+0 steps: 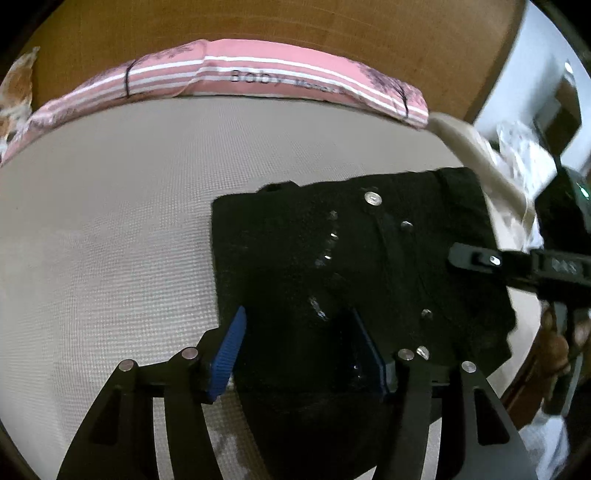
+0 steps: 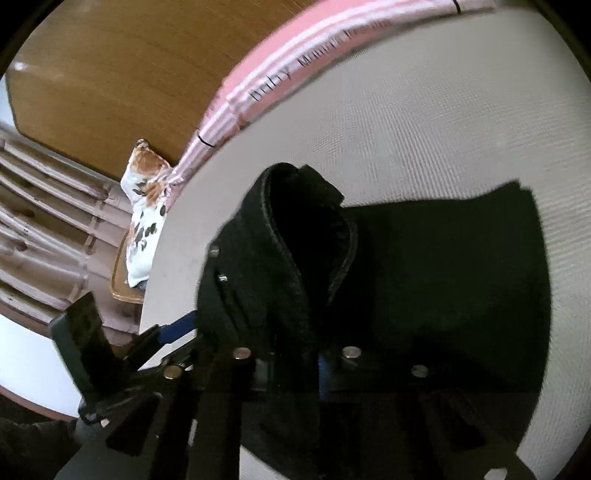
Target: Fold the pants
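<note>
Black pants (image 1: 332, 229) with metal studs lie folded on the beige mattress (image 1: 110, 221). My left gripper (image 1: 301, 354) stands open at their near edge. Its blue pads (image 1: 229, 354) straddle a bunch of the fabric without visibly pinching it. My right gripper (image 1: 465, 256) reaches in from the right over the pants' right side. In the right wrist view the pants (image 2: 443, 277) hump up in a raised fold (image 2: 295, 229) that hides my right fingers, with only a sliver of blue pad (image 2: 322, 369) showing. The right jaws are shut on that fabric.
A pink striped roll (image 1: 258, 77) lies along the mattress's far edge against a wooden headboard (image 1: 258, 29). A patterned pillow (image 2: 144, 221) sits at the mattress corner beside wooden slats (image 2: 37, 221). Plastic bags (image 1: 517, 147) are heaped to the right. A hand (image 1: 554, 343) holds the right gripper.
</note>
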The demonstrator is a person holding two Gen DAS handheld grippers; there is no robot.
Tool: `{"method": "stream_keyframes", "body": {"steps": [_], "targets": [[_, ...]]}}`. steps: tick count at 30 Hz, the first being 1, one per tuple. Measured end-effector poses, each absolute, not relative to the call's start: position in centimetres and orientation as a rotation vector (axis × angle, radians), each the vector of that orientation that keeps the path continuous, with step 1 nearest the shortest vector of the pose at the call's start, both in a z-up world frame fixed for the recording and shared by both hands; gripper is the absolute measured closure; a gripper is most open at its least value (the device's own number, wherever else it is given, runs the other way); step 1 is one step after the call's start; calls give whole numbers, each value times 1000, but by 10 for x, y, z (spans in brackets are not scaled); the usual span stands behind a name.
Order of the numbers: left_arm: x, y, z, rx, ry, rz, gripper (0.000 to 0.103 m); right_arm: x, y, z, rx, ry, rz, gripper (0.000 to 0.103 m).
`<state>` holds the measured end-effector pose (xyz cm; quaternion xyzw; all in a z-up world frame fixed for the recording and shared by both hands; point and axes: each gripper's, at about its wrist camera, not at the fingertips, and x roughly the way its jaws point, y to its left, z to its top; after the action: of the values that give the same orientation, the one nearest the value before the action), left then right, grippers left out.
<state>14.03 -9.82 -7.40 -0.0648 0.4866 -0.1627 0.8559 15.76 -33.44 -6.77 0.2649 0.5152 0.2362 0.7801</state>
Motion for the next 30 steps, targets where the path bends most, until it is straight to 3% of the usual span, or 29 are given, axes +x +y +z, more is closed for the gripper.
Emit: {"method": "stream_keyframes", "body": {"steps": [11,22,24,27,30], "targets": [[140,-111,-56,-96,973,-379,43,135,-363,-15,520,1014,372,92],[131,-134,-81,-11,1045,-417,43,133,-415,-75,577,1108,177,92],[130,-138,-93,4,1085,-423,43,132,-414,-79,564,1120,158,87],[128,-137,-96,-9,1081,-422,43,127,-414,-72,528,1133,117,66],[129,-135,-95,-22,1092,-429,43,112,-419,-59,562,1107,126,66]]}}
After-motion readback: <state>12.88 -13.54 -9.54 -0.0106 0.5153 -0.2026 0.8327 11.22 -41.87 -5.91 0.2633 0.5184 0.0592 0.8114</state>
